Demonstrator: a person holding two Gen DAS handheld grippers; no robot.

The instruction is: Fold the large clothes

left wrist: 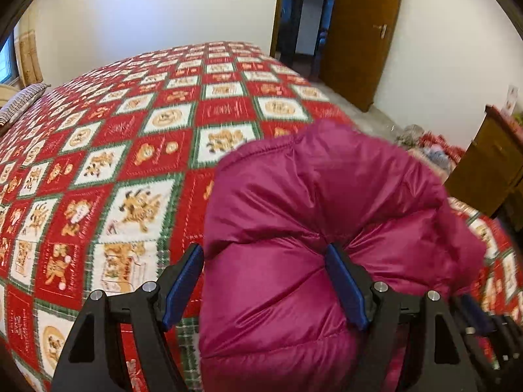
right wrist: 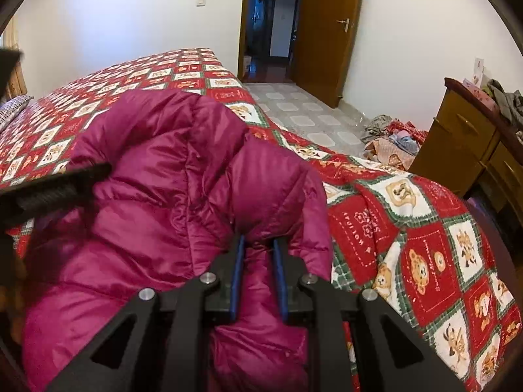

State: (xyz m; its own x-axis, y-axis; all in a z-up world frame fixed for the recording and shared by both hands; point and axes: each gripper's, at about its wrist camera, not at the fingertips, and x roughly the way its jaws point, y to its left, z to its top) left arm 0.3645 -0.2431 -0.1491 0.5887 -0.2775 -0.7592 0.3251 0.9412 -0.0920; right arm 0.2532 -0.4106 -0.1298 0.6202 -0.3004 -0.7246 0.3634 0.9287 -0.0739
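Note:
A bulky magenta down jacket (left wrist: 310,215) is bunched up over the near edge of a bed with a red, white and green patchwork quilt (left wrist: 130,150). My left gripper (left wrist: 264,254) has its blue pads wide apart, with a thick fold of the jacket bulging between them. The jacket also fills the right wrist view (right wrist: 170,202). My right gripper (right wrist: 260,245) is shut on a fold of the jacket, pads pinching it. The black body of the left gripper shows at the left edge of the right wrist view (right wrist: 49,186).
An open wooden door (right wrist: 330,32) and dark doorway (right wrist: 264,19) are at the back. A wooden dresser (right wrist: 470,143) stands at the right with clothes on top. A pile of clothes (right wrist: 395,137) lies on the tiled floor. A striped pillow (left wrist: 19,103) lies far left.

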